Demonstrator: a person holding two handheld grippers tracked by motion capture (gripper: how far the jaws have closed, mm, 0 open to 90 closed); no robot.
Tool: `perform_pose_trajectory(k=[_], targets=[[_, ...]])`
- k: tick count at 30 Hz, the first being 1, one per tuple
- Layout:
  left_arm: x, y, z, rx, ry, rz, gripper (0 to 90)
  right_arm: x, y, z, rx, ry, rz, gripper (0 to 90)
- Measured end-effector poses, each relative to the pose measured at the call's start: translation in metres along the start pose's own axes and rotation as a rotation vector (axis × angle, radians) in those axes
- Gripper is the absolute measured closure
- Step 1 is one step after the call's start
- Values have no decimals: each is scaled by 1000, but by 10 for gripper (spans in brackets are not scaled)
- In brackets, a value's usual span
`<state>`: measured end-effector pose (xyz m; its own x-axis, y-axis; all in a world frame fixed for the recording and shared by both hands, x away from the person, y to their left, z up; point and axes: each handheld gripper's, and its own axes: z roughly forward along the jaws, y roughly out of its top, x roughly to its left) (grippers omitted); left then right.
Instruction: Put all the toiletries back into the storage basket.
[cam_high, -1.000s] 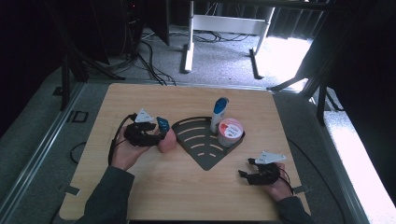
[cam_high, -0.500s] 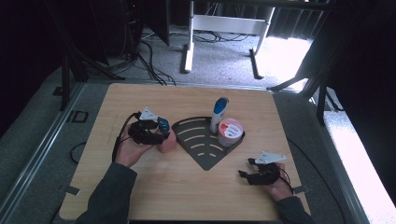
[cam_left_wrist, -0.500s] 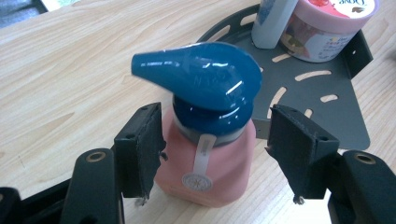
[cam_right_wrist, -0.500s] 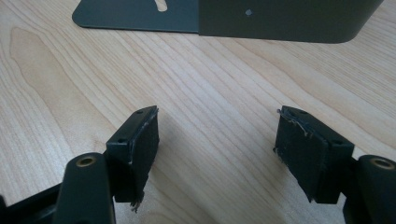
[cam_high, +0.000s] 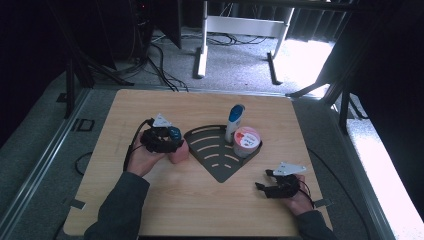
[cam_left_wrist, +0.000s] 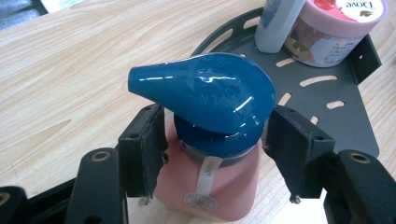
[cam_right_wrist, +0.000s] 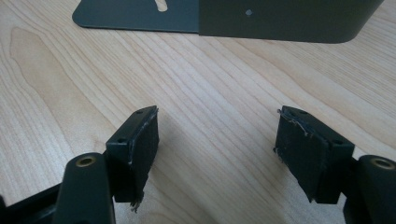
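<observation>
A pink pump bottle (cam_high: 178, 152) with a blue pump head (cam_left_wrist: 205, 93) stands upright on the wooden table, just left of a dark fan-shaped rack (cam_high: 222, 172). My left gripper (cam_high: 175, 142) straddles the bottle's neck (cam_left_wrist: 215, 140). Its jaws have just been closing, with the bottle between them, and narrow gaps still show at both pads. My right gripper (cam_high: 264, 180) rests low near the table's front right. It (cam_right_wrist: 217, 140) is open over bare wood, with nothing between its pads.
On the rack (cam_left_wrist: 345, 126) stand a pink-lidded tub (cam_high: 246, 141) and a white tube with a blue cap (cam_high: 233, 122). The rack's raised wall (cam_right_wrist: 280, 18) lies just ahead of the right gripper. Cables and a stand's legs lie on the floor beyond the table.
The left gripper has edged a little toward the rack, staying around the bottle. The right gripper and the items on the rack have kept still.
</observation>
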<state>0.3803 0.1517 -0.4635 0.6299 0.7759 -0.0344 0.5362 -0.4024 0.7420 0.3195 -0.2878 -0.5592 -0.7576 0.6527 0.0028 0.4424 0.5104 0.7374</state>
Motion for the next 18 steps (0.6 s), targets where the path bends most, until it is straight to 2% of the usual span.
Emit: perform_pose_trajectory(k=[8,18], targets=[[-2,10,3,4,14,20,394,0,0,0,0,1,-1,295],[-4,11,12,3,15,35,412,0,0,0,0,2,-1,294]])
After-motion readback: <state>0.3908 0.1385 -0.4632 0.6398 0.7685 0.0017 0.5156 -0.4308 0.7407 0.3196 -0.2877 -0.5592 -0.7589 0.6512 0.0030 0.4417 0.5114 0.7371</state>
